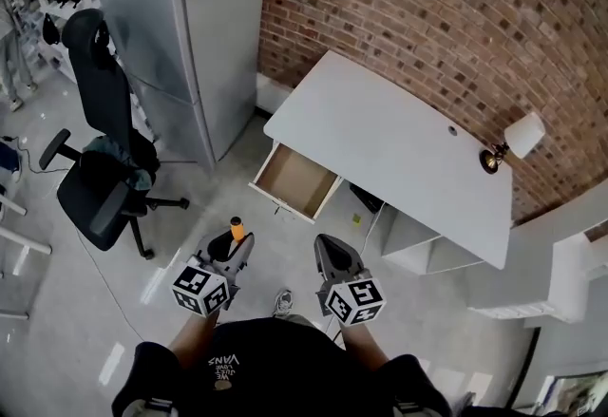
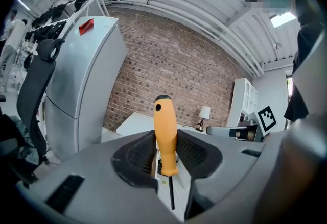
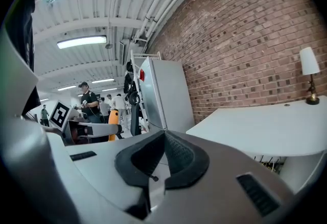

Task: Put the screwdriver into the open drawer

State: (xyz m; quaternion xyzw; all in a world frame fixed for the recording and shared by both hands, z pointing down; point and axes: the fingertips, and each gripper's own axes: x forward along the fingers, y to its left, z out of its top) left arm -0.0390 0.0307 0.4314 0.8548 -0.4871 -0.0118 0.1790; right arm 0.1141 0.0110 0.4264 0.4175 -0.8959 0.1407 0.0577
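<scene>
Between the pads of the left tool (image 2: 166,150): screwdriver (image 2: 165,126), jaws closed on the lower half of its orange handle. Handle stands upright, butt end well above the jaws. Dark shaft runs down between them toward the camera. Right tool (image 3: 162,160) is closed pad to pad, nothing in it, held just beside the left one.

Drawer (image 1: 296,180) is pulled out from under the white tabletop (image 1: 399,144), ahead of both tools and well apart from them.

Handling read: I'd expect the screwdriver to be light and fully rigid, no fragility worry. Handle looks like smooth plastic, so my guess is it can pivot in the pads if I swing fast. Handle is the right place to hold: it's thick and fills the jaws, while the thin shaft would likely slip through. Grip sits near the shaft end, so the top is free to tip. I'd carry it slow and lower it close to the drawer bottom before opening, since it's round and will probably roll.
</scene>
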